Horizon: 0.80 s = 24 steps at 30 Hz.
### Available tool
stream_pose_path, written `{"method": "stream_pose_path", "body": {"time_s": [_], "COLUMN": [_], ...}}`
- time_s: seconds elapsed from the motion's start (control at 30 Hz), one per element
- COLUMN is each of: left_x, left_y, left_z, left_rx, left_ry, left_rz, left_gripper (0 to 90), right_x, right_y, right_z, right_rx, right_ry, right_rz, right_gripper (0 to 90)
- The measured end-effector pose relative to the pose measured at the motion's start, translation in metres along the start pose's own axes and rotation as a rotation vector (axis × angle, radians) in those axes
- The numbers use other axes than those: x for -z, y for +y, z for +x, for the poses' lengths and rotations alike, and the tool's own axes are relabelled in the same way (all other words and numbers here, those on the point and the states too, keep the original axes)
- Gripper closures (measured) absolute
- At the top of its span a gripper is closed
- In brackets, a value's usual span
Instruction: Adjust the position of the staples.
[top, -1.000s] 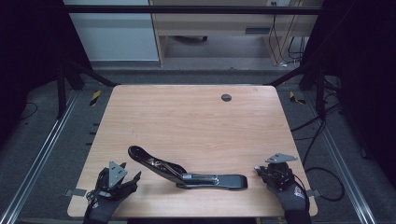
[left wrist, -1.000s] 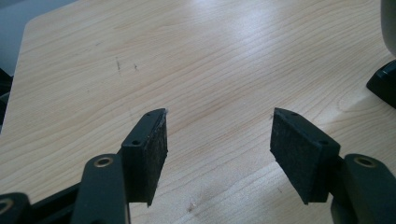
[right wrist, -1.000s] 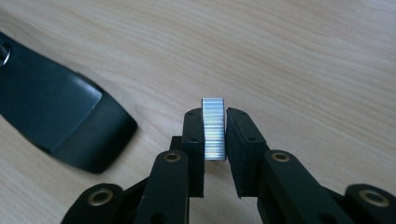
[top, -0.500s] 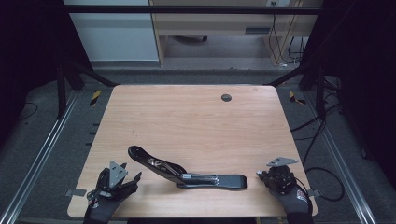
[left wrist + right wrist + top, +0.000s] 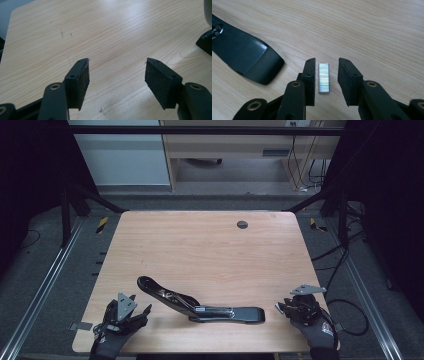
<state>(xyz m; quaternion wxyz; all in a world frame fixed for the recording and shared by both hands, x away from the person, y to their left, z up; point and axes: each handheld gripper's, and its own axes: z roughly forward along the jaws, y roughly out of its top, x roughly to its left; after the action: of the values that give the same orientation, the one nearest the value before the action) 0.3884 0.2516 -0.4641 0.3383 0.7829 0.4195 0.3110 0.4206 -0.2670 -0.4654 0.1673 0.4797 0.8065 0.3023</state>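
Note:
A black stapler (image 5: 200,304), swung open flat, lies near the front of the wooden table (image 5: 210,250). Its rounded end (image 5: 249,58) lies left of my right gripper (image 5: 326,70). This gripper stands open, with a short silver strip of staples (image 5: 323,77) lying on the table between its jaws, a small gap on each side. In the high view the right gripper (image 5: 282,307) sits at the front right, just right of the stapler. My left gripper (image 5: 141,304) is at the front left. Its jaws (image 5: 117,70) are wide open over bare wood, with the stapler's edge (image 5: 206,41) off to the right.
A small dark round grommet (image 5: 242,224) sits in the tabletop near the far edge. A cable (image 5: 350,312) trails off the table's right side. Metal rails (image 5: 45,285) run along the floor beside the table.
The right gripper has shifted slightly toward the near right corner. The stapler and the left gripper have stayed where they were.

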Motion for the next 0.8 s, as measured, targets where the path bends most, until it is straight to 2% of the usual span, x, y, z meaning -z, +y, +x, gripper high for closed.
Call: {"method": "stream_pose_path", "body": {"time_s": [0.07, 0.1, 0.2, 0.4, 0.53, 0.73, 0.77, 0.8], "left_x": [0.000, 0.000, -0.001, -0.001, -0.001, -0.001, -0.001, -0.001], "left_y": [0.000, 0.000, 0.000, 0.000, 0.000, 0.000, 0.000, 0.000], "left_z": [0.000, 0.000, 0.000, 0.000, 0.000, 0.000, 0.000, 0.000], "left_rx": [0.001, 0.002, 0.002, 0.000, 0.003, 0.003, 0.003, 0.003], "left_ry": [0.000, 0.000, -0.001, -0.002, -0.003, -0.005, -0.005, -0.005], "left_rz": [-0.001, -0.001, 0.000, 0.001, 0.001, 0.002, 0.002, 0.002], "left_gripper": [35.7, 35.7, 35.6, 35.6, 35.6, 35.6, 35.6, 35.6], "right_x": [0.000, 0.000, 0.003, 0.005, 0.005, 0.004, 0.003, 0.001], "right_y": [0.002, 0.003, 0.009, 0.016, 0.017, 0.016, 0.016, 0.017], "right_z": [0.002, 0.001, 0.003, 0.003, 0.002, 0.003, 0.002, -0.001], "right_rx": [0.008, 0.039, 0.071, 0.066, 0.061, 0.066, 0.061, 0.035], "right_ry": [-0.019, -0.039, -0.072, -0.056, -0.063, -0.095, -0.088, 0.009], "right_rz": [0.021, 0.022, 0.007, 0.014, 0.013, 0.000, 0.005, 0.056], "right_gripper": [65.2, 64.8, 63.4, 63.6, 63.5, 52.2, 59.6, 62.8]}}
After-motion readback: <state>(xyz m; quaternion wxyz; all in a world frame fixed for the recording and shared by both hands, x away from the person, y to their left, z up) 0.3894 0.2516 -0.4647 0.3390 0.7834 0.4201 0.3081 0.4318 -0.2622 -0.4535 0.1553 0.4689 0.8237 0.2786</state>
